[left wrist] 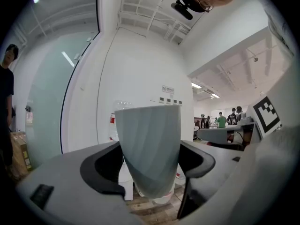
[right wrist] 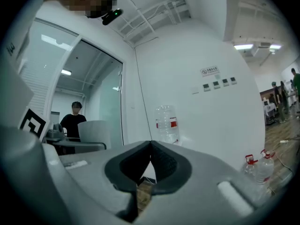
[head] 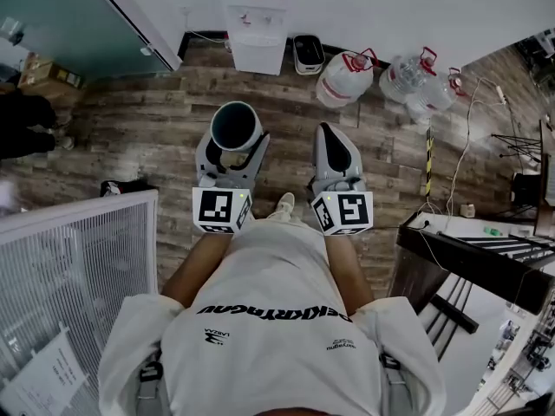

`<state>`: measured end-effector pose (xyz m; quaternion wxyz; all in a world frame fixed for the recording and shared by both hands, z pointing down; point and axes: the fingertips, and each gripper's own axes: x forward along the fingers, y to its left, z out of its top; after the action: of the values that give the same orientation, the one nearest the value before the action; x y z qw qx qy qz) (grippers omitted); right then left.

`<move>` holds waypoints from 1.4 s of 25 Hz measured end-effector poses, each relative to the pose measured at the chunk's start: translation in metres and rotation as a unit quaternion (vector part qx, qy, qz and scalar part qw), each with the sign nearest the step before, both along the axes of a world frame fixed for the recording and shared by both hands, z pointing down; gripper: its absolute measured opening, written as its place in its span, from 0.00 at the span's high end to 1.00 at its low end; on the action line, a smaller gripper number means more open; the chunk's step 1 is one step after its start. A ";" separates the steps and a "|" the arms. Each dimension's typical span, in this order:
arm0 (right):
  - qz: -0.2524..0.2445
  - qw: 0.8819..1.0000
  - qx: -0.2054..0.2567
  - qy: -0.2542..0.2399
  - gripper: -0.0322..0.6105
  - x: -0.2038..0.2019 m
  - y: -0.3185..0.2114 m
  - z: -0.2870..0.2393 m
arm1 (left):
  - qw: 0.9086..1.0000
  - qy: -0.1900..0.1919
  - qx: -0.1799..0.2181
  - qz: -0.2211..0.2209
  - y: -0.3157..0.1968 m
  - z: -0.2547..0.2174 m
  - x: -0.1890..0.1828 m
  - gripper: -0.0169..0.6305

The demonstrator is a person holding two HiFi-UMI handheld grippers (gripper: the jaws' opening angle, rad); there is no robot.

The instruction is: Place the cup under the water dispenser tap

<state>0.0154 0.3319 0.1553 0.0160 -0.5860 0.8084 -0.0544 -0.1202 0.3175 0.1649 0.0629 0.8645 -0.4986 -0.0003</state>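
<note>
One pale-grey ribbed cup (head: 236, 125), one white water dispenser (head: 257, 26), three clear water jugs (head: 345, 78); left gripper (left wrist: 150, 167) grips the cup wide, right gripper (right wrist: 150, 147) clenched, empty.

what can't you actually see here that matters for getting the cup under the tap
- Tap: head view, too small on the water dispenser, seen from above.
- Dispenser front: left gripper view, hidden behind the cup.
- Dispenser body: right gripper view, hidden by the right gripper; only a clear bottle shows above.
</note>
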 end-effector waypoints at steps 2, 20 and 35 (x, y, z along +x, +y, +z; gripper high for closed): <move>0.001 1.000 -0.003 0.000 0.96 0.007 0.000 0.002 | 1.000 0.001 -0.001 -0.003 0.000 0.000 0.005 0.44; -0.020 0.999 -0.021 -0.014 0.96 0.062 -0.042 0.019 | 0.999 -0.003 -0.012 -0.032 -0.038 0.013 0.057 0.44; -0.001 0.999 -0.040 -0.010 0.96 0.037 -0.191 0.045 | 0.999 0.007 -0.039 -0.014 -0.188 0.048 0.039 0.44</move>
<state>0.0523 0.1407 0.2004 0.0002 -0.5851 0.8056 -0.0928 -0.0808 0.1296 0.2131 0.1004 0.8545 -0.5095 0.0123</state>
